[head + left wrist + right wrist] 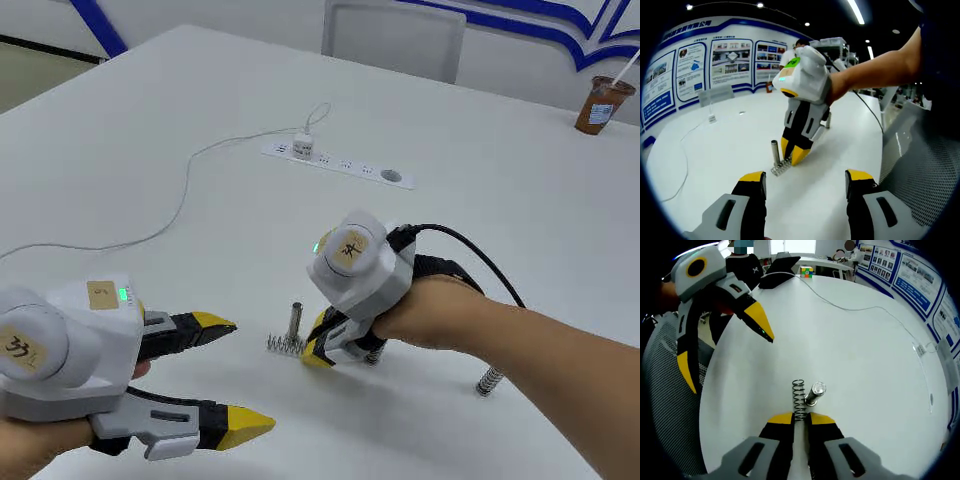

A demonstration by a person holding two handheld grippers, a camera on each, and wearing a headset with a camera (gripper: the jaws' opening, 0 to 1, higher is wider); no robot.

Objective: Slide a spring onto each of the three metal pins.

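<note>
Right gripper [801, 418] jaws pinch a spring [798, 396] by its end, beside the pin [815, 392]; left gripper [806, 176] jaws spread

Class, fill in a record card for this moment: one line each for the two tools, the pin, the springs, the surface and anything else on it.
right tool: shut on one end of the spring
left tool: open, holding nothing, apart from the pin
pin: upright on the table, bare
spring: lying flat beside the pin
second spring: leaning, right of the person's right hand; whether a pin is inside cannot be told
other: power strip, cup far back
</note>
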